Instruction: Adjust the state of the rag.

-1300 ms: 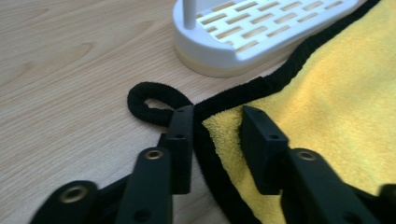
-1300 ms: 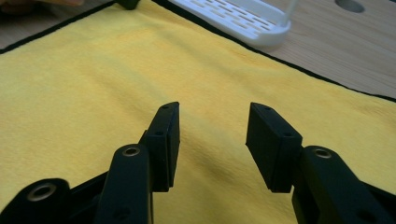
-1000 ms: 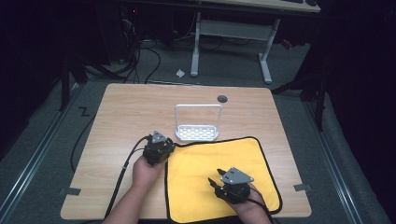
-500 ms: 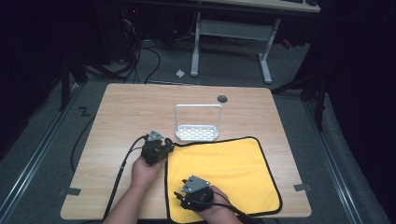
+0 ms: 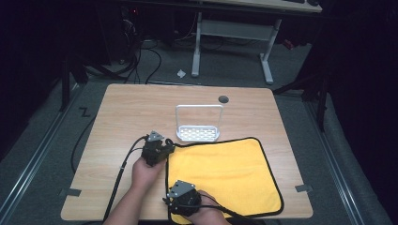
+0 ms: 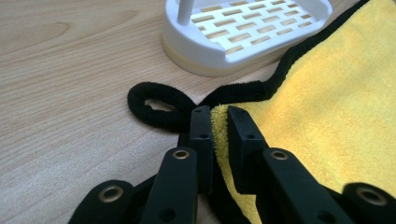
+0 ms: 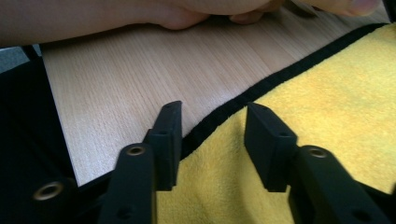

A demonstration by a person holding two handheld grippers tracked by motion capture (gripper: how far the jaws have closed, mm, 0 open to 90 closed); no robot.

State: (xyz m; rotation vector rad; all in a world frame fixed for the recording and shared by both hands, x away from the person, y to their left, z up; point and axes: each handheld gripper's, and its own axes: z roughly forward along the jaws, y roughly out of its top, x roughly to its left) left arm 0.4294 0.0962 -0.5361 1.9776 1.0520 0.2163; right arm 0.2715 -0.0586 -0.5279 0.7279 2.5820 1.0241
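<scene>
While spread flat on the worktop (image 5: pixel 117 117) just before the white rack (image 5: pixel 199 133), yellow cloth (image 5: pixel 225 173) lies rightward of both grippers.

Left gripper view: left gripper (image 6: pixel 219 116) clamped on the cloth's rack-side corner.

Right gripper view: right gripper (image 7: pixel 212 116) just been closing, jaws parted astride the black hem (image 7: pixel 280 77), not yet pinching.

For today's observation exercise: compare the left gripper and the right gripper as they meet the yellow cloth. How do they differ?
The left gripper is shut on the yellow cloth, pinching its far-left corner; the right gripper straddles the near-left edge, jaws apart, having just been closing. The left gripper sits beside the white soap dish; the right gripper sits at the table's near edge. Both work the black-trimmed left edge.
</scene>
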